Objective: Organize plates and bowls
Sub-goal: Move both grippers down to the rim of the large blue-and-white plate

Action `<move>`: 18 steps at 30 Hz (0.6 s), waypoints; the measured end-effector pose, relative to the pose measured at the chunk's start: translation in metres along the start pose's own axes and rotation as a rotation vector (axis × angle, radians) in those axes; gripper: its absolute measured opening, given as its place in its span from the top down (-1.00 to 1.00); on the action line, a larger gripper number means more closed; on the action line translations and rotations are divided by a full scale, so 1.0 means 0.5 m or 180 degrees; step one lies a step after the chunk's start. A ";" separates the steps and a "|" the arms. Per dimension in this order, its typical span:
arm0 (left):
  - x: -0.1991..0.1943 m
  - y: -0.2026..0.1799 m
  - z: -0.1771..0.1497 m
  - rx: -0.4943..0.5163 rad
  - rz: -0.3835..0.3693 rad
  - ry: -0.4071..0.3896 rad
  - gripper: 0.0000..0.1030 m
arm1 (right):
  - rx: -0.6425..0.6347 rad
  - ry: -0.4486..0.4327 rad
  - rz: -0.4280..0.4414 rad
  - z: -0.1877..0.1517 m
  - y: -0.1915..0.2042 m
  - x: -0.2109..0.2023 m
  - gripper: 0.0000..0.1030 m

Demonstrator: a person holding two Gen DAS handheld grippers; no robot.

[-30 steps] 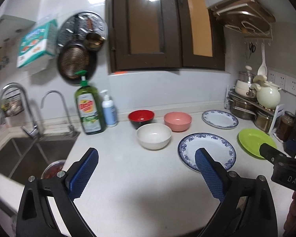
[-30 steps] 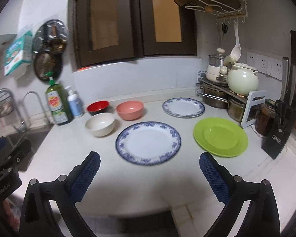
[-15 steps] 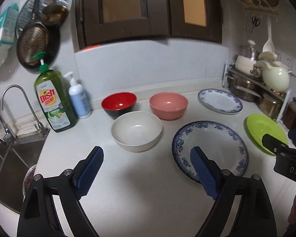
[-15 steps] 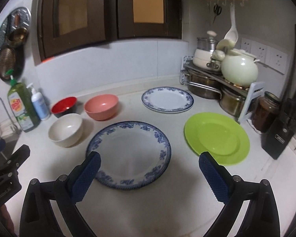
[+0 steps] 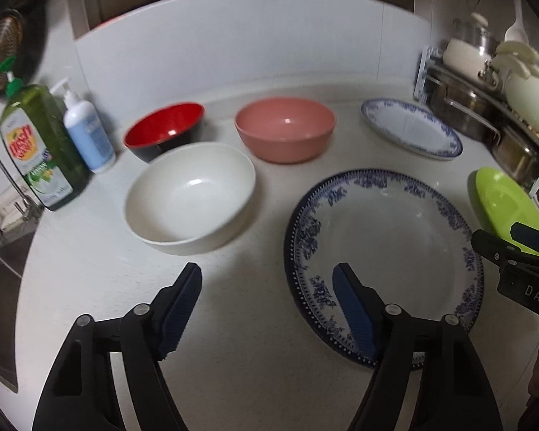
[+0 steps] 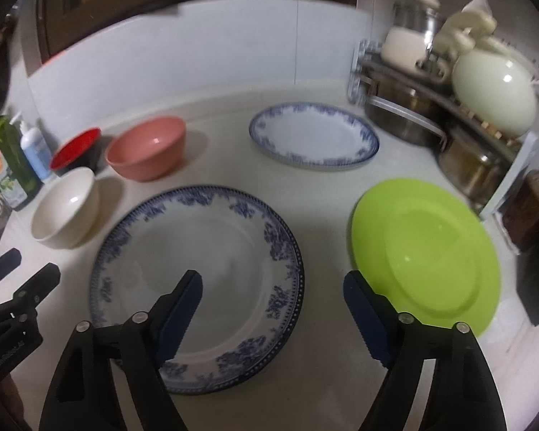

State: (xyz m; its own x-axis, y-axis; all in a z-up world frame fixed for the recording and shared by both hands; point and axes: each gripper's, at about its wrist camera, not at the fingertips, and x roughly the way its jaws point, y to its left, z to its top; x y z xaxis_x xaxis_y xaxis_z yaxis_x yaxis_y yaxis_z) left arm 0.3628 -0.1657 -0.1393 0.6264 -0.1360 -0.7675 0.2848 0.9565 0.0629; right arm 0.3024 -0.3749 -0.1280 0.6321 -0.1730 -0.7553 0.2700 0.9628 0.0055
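Note:
On the white counter stand a cream bowl [image 5: 190,197], a pink bowl [image 5: 284,129] and a red bowl [image 5: 163,131]. A large blue-patterned plate [image 5: 388,251] lies in front, a smaller patterned plate [image 5: 411,133] behind it, and a green plate [image 6: 424,251] to the right. My left gripper [image 5: 267,287] hovers over bare counter between the cream bowl and the large plate [image 6: 197,265]; its jaws are closing with nothing between them. My right gripper [image 6: 273,291] hangs over the large plate's right rim, jaws closing, touching nothing.
Dish soap [image 5: 39,147] and a white pump bottle [image 5: 88,133] stand at the left by the sink [image 5: 0,262]. A pot rack [image 6: 431,107] with a pale kettle [image 6: 492,93] fills the right corner. A dark jar [image 6: 531,208] stands near the green plate.
Both grippers have come forward and down toward the counter, so bowls and plates look larger. Both pairs of jaws have narrowed. Nothing on the counter has moved.

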 end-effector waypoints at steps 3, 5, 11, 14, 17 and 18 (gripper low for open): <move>0.028 -0.008 0.000 0.0017 -0.0022 0.0101 -0.40 | 0.0020 0.0140 0.0020 0.003 -0.012 0.031 -0.49; 0.042 -0.010 0.000 0.0010 -0.0027 0.0150 -0.37 | 0.0023 0.0206 0.0023 0.003 -0.018 0.046 -0.44; 0.079 -0.017 0.007 -0.0010 -0.0068 0.0262 -0.23 | 0.0043 0.0347 0.0033 0.005 -0.029 0.087 -0.30; 0.092 -0.022 0.008 -0.0020 -0.0114 0.0319 -0.18 | 0.0042 0.0392 0.0047 0.008 -0.034 0.102 -0.23; 0.100 -0.027 0.012 -0.0015 -0.0140 0.0340 -0.13 | 0.0074 0.0459 0.0094 0.012 -0.040 0.118 -0.16; 0.102 -0.028 0.013 -0.0010 -0.0151 0.0351 -0.09 | 0.0081 0.0475 0.0096 0.014 -0.040 0.123 -0.12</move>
State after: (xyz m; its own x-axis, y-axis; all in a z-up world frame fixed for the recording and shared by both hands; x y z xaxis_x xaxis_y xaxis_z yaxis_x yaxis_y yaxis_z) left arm 0.3956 -0.1880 -0.1753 0.5286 -0.1522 -0.8351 0.3099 0.9505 0.0228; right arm 0.3406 -0.4064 -0.1699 0.5256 -0.1095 -0.8436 0.2721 0.9612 0.0447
